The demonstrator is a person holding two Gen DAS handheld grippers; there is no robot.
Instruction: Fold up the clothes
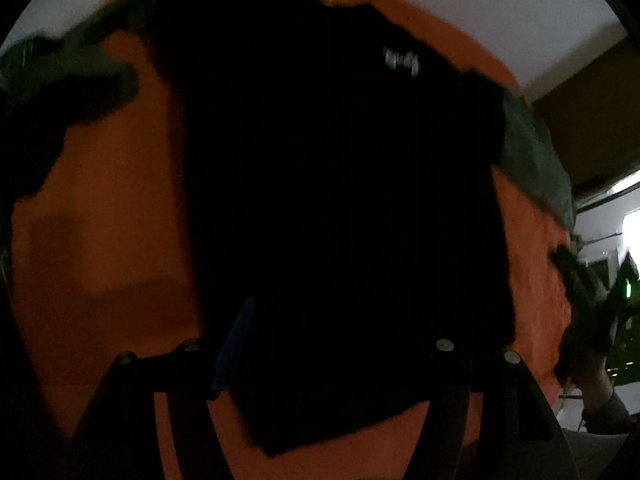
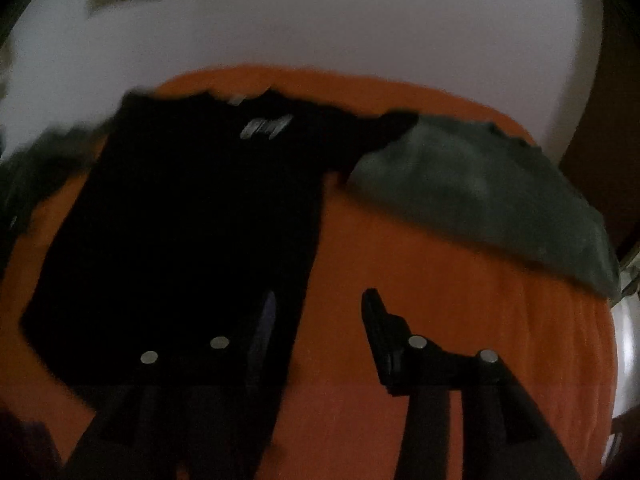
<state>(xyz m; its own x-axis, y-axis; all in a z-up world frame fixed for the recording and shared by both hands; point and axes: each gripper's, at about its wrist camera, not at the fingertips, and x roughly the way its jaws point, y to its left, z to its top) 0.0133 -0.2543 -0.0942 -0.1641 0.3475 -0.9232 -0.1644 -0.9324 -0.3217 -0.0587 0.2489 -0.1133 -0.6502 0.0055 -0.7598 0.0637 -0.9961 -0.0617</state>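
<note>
A black T-shirt [image 1: 340, 200] with a small white chest print lies spread flat on an orange bed cover [image 1: 112, 220]. My left gripper [image 1: 344, 328] hangs over the shirt's lower hem, jaws wide apart, with the cloth below them and not pinched. In the right wrist view the same black T-shirt [image 2: 192, 220] lies to the left. My right gripper [image 2: 320, 308] is open at its right side edge. One finger is over the black cloth and the other over the bare orange bed cover [image 2: 440, 280]. The picture is dark and blurred.
A folded grey-green garment [image 2: 480, 196] lies beside the shirt's right sleeve, also seen as the grey-green garment [image 1: 532, 152]. A dark green garment [image 1: 72, 80] is heaped at the far left. A white wall [image 2: 320, 20] stands behind the bed, with brown furniture [image 1: 592, 120] at the right.
</note>
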